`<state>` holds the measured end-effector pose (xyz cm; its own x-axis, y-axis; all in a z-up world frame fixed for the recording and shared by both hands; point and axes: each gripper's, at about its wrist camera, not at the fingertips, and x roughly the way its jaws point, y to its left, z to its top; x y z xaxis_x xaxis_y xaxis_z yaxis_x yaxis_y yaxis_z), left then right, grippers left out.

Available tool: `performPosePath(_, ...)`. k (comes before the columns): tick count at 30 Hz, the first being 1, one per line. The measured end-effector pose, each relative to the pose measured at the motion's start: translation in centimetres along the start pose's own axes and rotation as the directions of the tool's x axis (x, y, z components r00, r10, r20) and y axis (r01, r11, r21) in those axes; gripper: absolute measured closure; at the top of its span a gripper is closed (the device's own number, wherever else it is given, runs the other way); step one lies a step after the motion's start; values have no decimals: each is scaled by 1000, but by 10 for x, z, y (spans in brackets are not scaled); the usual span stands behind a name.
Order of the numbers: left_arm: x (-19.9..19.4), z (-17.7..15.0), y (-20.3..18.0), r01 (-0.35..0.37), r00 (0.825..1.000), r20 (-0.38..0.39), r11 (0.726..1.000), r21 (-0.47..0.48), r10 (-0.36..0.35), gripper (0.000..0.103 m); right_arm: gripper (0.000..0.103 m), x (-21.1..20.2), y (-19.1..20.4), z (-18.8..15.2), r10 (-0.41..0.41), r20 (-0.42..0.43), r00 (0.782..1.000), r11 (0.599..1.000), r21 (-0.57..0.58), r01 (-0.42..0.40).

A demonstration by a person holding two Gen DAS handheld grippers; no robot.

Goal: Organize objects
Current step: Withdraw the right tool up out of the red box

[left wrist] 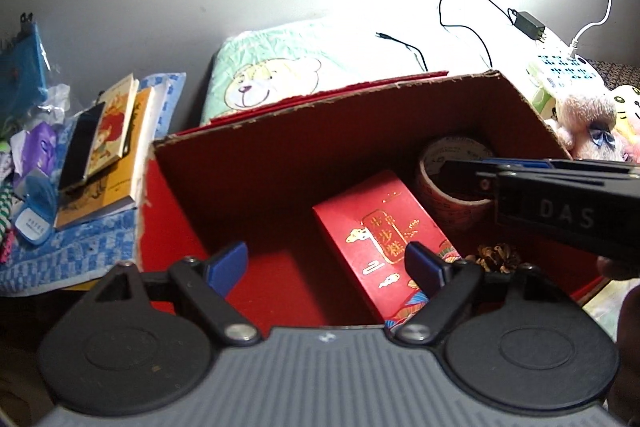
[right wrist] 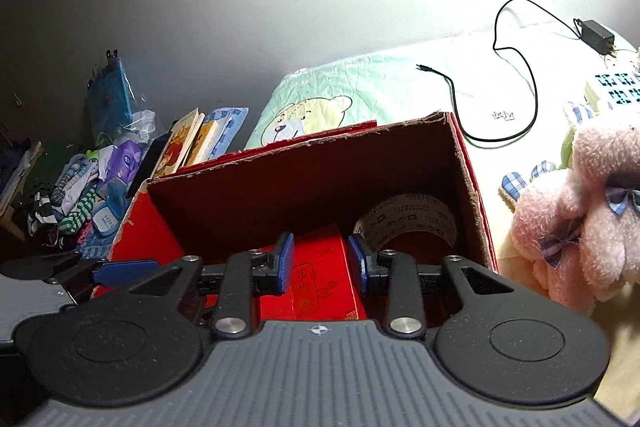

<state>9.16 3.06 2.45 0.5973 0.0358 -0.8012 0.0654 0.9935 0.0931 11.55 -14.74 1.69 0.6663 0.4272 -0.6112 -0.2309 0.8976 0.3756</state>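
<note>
Both hand-held grippers, left and right, hover with jaws apart and empty over the red box; descend straight, clear of its walls.

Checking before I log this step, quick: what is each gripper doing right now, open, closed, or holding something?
Left gripper: open, holding nothing, above the red box.
Right gripper: open, holding nothing, over the red packet.

Both wrist views close above red box, facing wall; share box interior, bear pillow.
</note>
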Motion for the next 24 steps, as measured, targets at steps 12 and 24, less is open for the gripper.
performPosePath(12, -37, -17, -14, -110, 993, 43, 994, 19, 109, 11, 58, -41, 12, -17, 55, 192, 980, 997, -62, -43)
performPosePath(24, -51, -31, -24, -157, 987, 5, 986, -53, 158, 10, 41, -65, 0, -24, 145, 179, 973, 988, -84, -132)
